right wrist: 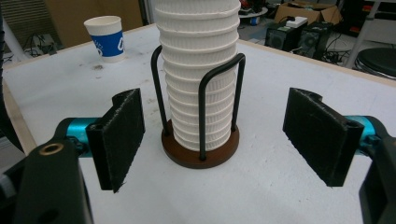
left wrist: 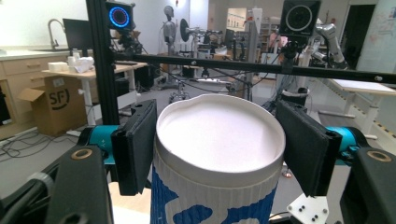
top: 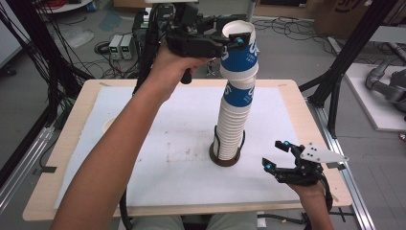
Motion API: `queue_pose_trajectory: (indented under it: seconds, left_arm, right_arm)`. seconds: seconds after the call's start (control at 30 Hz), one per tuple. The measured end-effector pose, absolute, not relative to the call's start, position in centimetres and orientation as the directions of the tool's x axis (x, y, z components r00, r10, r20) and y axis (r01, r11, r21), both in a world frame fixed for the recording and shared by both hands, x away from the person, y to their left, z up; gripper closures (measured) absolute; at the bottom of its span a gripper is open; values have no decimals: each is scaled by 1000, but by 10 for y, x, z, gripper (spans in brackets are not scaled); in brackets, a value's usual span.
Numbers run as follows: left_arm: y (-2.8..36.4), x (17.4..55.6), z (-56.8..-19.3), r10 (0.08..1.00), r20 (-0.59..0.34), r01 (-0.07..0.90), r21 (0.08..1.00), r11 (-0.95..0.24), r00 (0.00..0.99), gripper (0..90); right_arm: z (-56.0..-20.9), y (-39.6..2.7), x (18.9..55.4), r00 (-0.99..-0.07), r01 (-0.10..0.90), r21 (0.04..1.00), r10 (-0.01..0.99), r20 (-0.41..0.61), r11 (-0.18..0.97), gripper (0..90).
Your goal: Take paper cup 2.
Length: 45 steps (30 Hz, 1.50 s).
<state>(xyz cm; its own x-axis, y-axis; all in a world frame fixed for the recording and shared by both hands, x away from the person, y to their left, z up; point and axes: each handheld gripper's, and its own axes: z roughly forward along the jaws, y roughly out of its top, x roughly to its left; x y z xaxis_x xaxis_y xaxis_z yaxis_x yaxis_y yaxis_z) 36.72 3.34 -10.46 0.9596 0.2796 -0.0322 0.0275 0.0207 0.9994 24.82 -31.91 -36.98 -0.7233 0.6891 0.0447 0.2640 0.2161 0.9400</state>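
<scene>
A tall stack of ribbed white paper cups stands in a black wire holder on a round brown base at the table's middle. Above the stack, the top cup, white with a blue band, is tilted and partly drawn out. My left gripper is shut on it just under its rim; in the left gripper view the cup sits between both black pads. My right gripper hovers open near the table's front right, pointed at the holder, with nothing between its pads.
A single blue-banded cup stands upright on the white mat at the table's left, half hidden by my left forearm. The wooden table edge frames the mat. Black frame posts, cables and boxes surround the table.
</scene>
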Motion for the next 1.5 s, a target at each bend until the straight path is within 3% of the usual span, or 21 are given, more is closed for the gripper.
queue_pose_trajectory:
  seconds: [0.67,1.5]
  left_arm:
    - [103,352,-130,320,-10,19,1000,-23,947,320]
    - [155,319,-218,362,-3,36,996,-85,932,320]
  right_arm:
    - [-373,-308,245,-749,264,935,661,46,235,212]
    - [-381,-293,247,-768,275,922,639,41,272,211]
